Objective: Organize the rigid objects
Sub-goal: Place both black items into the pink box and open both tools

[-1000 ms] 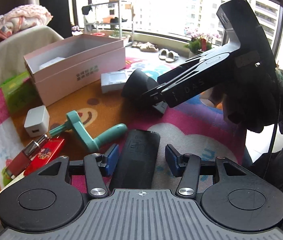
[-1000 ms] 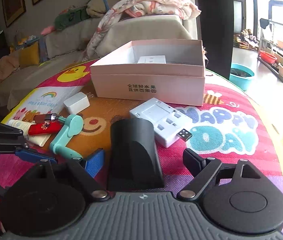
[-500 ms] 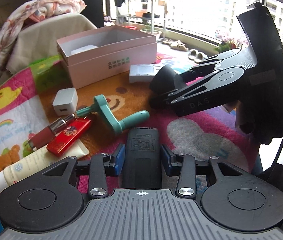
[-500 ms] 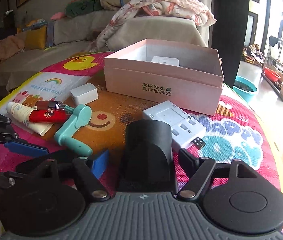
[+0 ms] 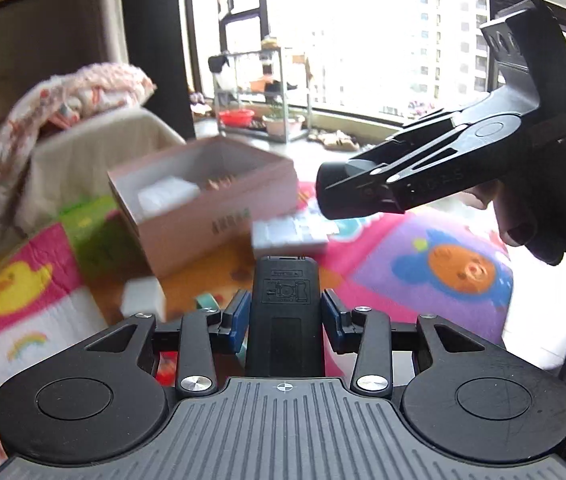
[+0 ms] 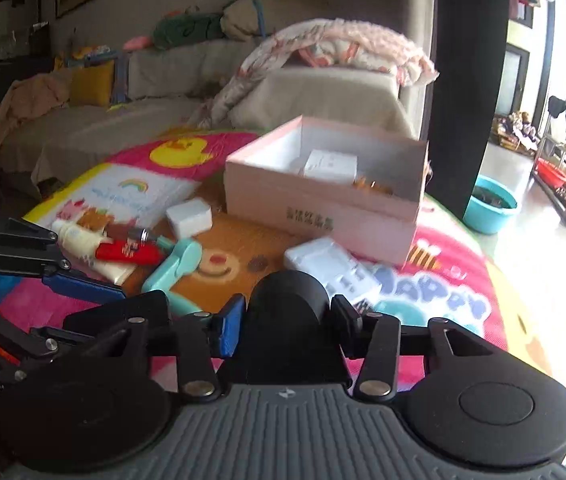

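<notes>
Fingers of your left gripper [image 5: 285, 316] clamp the remote [image 5: 285, 312]; your right gripper [image 6: 285, 328], angled downward, is closing on the black cone [image 6: 289, 320], its base hidden.

In the right wrist view the open box [image 6: 323, 204] stands at twelve o'clock on the mat [image 6: 455, 300]. A block [image 6: 329, 165] lies inside it. The adapter [image 6: 189, 216] lies at nine o'clock of the box. The tubes [image 6: 123, 250] and the crank [image 6: 175, 266] lie at eight o'clock. The flat multi-slot case [image 6: 335, 266] lies just before the box. The sofa [image 6: 323, 92] stands behind.
</notes>
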Available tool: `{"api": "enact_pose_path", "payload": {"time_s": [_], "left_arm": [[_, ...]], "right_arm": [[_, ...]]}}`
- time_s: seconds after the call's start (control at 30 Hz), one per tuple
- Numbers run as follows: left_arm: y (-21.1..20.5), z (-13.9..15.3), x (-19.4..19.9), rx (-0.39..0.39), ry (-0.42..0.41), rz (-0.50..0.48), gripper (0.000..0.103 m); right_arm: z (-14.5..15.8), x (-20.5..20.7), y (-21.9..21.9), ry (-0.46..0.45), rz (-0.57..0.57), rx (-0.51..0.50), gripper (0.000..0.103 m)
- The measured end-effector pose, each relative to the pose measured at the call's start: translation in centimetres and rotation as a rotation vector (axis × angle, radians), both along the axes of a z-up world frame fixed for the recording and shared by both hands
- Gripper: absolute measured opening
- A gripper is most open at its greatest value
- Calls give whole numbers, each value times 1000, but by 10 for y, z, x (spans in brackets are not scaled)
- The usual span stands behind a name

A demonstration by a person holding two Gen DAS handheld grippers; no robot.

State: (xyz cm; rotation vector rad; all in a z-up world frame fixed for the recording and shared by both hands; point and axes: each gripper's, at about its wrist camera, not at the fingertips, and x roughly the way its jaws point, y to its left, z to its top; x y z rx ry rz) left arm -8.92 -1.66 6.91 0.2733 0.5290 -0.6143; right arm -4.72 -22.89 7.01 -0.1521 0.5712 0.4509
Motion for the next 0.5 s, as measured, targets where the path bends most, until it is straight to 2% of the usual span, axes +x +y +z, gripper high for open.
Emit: {"api": "enact_pose_path", "payload": {"time_s": [0.1, 0.23, 0.33, 0.43, 0.5], "left_arm": [[3, 36, 41, -59, -75, 54, 43], [3, 58, 113, -194, -45, 125, 43], [-6, 51, 165, -228, 12, 174, 43], [-9, 29, 208, -251, 111, 230, 43], [1, 16, 213, -280, 145, 252, 43]], "right_arm": [[39, 23, -5, -107, -39, 15, 47], [72, 80, -1, -128, -75, 36, 47], [82, 126, 11, -162, -129, 10, 47], [81, 176, 24, -180, -128, -21, 49], [75, 198, 29, -154, -181, -70, 66]]}}
